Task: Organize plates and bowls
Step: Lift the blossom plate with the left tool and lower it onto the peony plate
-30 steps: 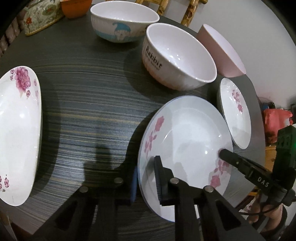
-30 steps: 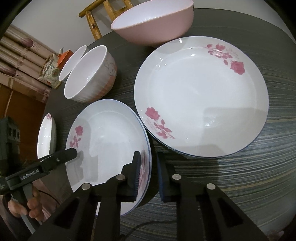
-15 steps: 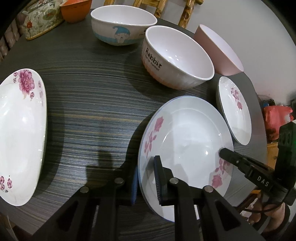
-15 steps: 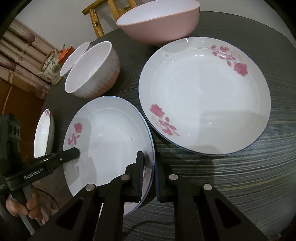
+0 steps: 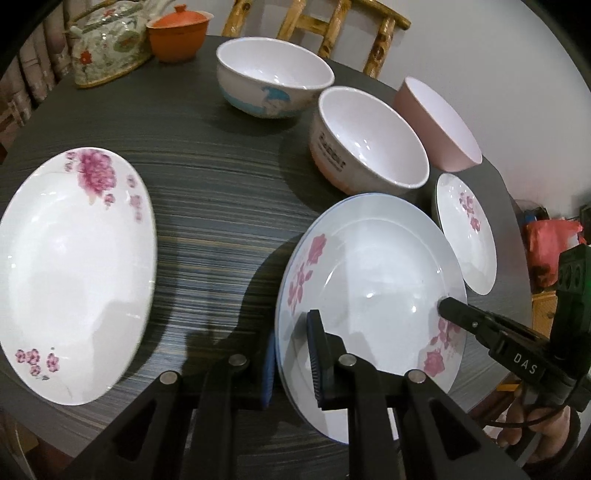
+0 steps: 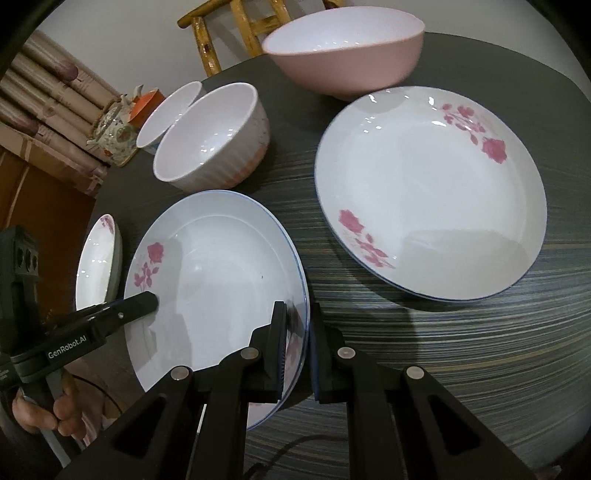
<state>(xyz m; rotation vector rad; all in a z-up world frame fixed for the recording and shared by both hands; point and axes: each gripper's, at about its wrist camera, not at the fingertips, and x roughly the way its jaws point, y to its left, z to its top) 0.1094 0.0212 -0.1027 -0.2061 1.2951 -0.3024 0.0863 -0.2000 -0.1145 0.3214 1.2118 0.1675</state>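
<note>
Grip was the point at that moment: with the left hand-held gripper [image 5: 291, 363] and the right hand-held gripper [image 6: 297, 349] each clenched on opposite rims of the rose plate [image 5: 369, 295] over the counter [image 5: 221, 206], you needed to keep it level, clear of the bigger plate [image 6: 428, 192].

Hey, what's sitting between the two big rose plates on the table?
Nothing: in the right wrist view, only bare striped table separates the held plate from the other rose plate.

white plate [image 5: 373, 280] with pink roses, pink bowl [image 6: 343, 51], orange lidded cup [image 5: 177, 35]
</note>
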